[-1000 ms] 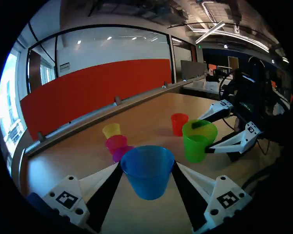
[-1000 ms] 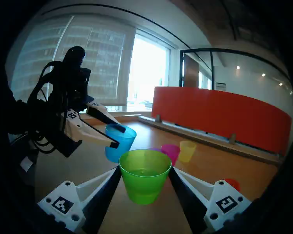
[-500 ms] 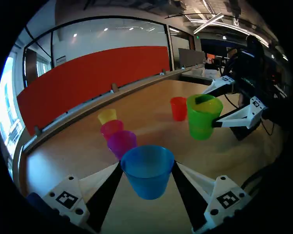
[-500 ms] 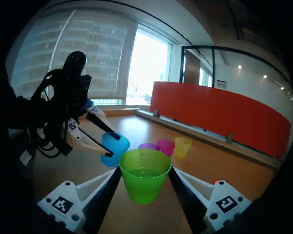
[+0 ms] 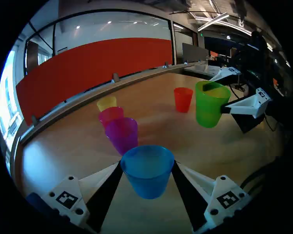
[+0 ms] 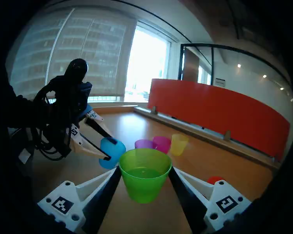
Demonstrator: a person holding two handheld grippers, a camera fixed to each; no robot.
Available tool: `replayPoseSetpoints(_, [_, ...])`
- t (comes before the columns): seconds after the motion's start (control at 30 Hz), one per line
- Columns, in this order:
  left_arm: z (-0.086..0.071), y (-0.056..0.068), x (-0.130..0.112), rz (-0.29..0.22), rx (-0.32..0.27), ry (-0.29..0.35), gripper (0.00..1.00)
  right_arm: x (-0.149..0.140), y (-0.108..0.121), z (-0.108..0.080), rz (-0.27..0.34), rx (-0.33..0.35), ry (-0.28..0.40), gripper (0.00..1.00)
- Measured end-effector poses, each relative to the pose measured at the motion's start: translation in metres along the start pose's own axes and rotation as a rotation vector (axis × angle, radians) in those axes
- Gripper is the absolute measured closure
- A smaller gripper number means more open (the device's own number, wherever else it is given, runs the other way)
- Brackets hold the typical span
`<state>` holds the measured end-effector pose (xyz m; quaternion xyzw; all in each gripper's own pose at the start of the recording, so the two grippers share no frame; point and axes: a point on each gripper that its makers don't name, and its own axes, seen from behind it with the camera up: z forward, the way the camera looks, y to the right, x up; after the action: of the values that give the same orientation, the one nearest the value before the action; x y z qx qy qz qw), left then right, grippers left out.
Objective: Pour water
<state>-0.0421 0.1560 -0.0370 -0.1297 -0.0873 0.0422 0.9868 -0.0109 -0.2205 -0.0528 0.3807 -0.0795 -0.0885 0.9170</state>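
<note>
Green cup [image 6: 145, 187]: translucent plastic, upright, clamped at its sides between both fingers of the right gripper [image 6: 145, 172], on the right of the scene. A shallow pool of water [image 6: 143, 173] lies in its bottom. Blue cup [image 5: 147, 183]: translucent plastic, mouth open, clamped between both fingers of the left gripper [image 5: 147, 167], left of the green cup and apart from it
</note>
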Motion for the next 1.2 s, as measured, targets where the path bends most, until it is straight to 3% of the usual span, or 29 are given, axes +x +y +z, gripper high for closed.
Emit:
replayPoseSetpoints(0.5, [0.003, 0.005, -0.012, 0.022, -0.017, -0.013, 0.13, -0.012, 0.007, -0.001, -0.001, -0.014, -0.027, 0.09])
replayPoseSetpoints(0.9, [-0.006, 0.004, -0.019, 0.055, -0.013, -0.031, 0.12, -0.024, 0.015, -0.002, 0.006, -0.026, -0.062, 0.09])
replayPoseSetpoints(1.2, [-0.009, 0.0, -0.036, 0.051, -0.001, -0.071, 0.12, -0.035, 0.016, 0.0, 0.009, -0.025, -0.084, 0.09])
